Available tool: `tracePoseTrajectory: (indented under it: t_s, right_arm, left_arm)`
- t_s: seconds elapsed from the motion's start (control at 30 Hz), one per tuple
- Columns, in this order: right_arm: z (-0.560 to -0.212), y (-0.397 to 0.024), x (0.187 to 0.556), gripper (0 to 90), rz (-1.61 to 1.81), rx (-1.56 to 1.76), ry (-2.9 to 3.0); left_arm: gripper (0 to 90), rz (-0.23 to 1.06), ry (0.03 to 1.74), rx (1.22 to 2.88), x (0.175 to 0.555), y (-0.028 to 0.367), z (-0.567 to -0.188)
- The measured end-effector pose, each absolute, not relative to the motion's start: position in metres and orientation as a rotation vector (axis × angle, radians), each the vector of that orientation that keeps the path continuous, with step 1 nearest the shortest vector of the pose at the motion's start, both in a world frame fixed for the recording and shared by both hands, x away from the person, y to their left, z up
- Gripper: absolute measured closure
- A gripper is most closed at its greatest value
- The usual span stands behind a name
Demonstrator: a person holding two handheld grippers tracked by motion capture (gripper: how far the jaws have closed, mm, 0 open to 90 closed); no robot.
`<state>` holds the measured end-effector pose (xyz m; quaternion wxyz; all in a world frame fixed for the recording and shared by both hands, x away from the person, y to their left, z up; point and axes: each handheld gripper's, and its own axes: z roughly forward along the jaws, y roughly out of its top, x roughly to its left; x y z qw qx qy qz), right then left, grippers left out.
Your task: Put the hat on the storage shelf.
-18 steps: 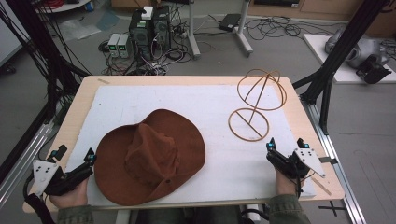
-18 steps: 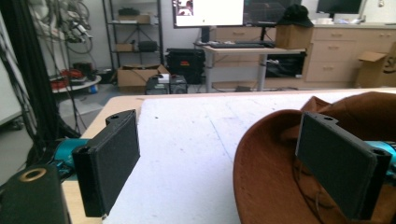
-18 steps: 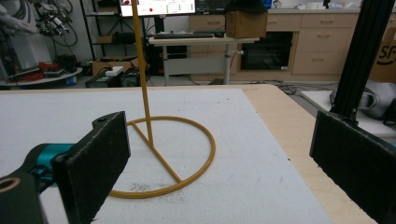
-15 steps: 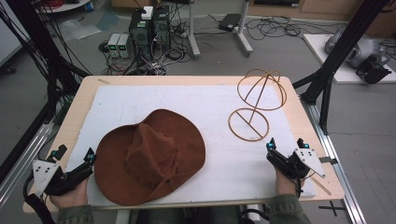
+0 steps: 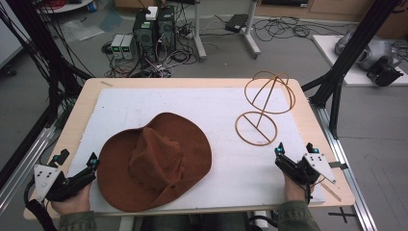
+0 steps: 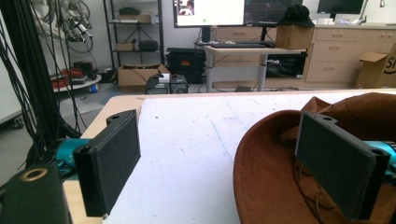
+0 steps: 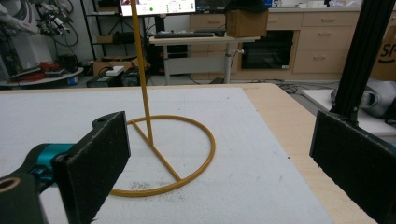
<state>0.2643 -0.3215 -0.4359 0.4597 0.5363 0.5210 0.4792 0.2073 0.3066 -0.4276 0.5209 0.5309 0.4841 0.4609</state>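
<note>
A brown wide-brimmed hat (image 5: 156,161) sits crown-up on the white mat (image 5: 216,110) covering the worktop (image 5: 84,98), in the near-left part of it. Its brim is an oval, the long axis running from the near-left edge up toward the far right, and the crown's crease follows roughly that same line.

Over on the right stands a yellow wire hat stand (image 5: 262,108), upright: a flat ring base on the mat, a thin stem rising from it, and a domed hoop cage on top toward the far edge. Hat and stand are well apart, with bare mat between them.

The left hand-held gripper (image 5: 77,166) rests at the near-left corner, jaws spread wide and empty. In the left gripper view one jaw sits out over the hat's brim (image 6: 280,177) and the other over bare mat.

The right hand-held gripper (image 5: 293,151) sits at the near-right edge, jaws likewise spread and holding nothing. The right gripper view looks straight at the stand's ring base (image 7: 163,154), just ahead of the jaws but not touching.
</note>
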Motion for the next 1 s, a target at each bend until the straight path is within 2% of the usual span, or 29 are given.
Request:
tracePoseTrajectory:
  t_s: [0.63,1.0]
  right_arm:
    - [-0.436,-0.321,0.265,4.2,1.184,1.316,1.292]
    - [-0.436,-0.321,0.264,4.2,1.183,1.313,1.297]
  left_arm:
    - [13.7,0.984,0.981,1.367,0.214,0.295,-0.407]
    - [13.6,0.786,0.843,1.534,0.230,0.277,-0.404]
